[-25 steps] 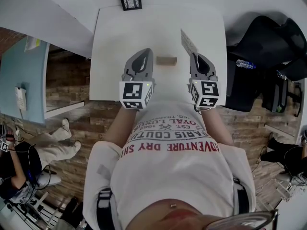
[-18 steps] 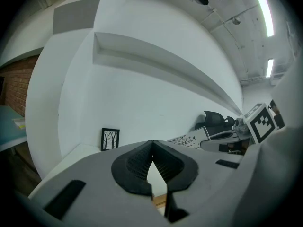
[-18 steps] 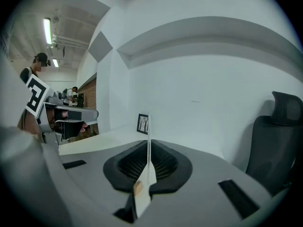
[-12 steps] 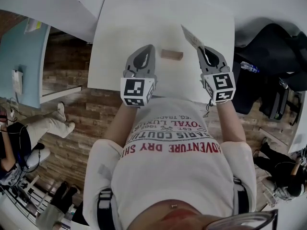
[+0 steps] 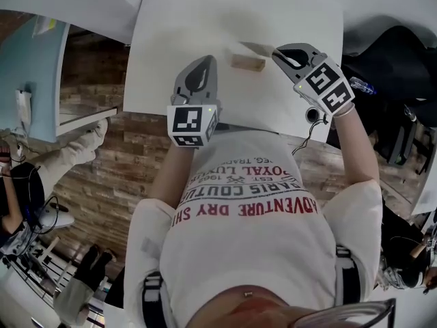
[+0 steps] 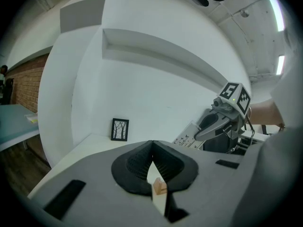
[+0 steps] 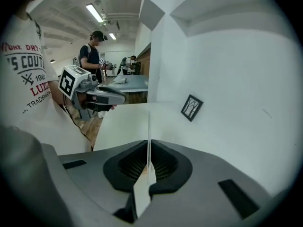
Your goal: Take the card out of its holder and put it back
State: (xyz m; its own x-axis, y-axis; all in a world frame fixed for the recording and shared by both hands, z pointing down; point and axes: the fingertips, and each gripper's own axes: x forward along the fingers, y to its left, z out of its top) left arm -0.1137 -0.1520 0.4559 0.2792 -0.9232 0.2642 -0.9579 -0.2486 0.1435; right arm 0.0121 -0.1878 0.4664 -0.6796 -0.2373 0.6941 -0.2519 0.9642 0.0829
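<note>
- One by one: found left gripper [image 5: 207,63] with jaws closed together on nothing, near the holder [image 5: 247,62] on the table [image 5: 205,19], not touching.
- Judged the unheld holder able to slide or tip under pushing.
- Found right gripper [image 5: 278,52] clamped on the card [image 5: 257,47], out of its slot, just beside the holder; feared tilted, missed insertion.

A small black-framed picture of bare trees [image 6: 120,129] stands upright at the far edge of the white rectangular table [image 5: 205,19], near the white wall [image 6: 156,93]. Brown wood-plank floor [image 5: 102,176] shows beside the table, a pale blue tabletop [image 5: 34,80] further left, black bags [image 5: 389,60] to the right
</note>
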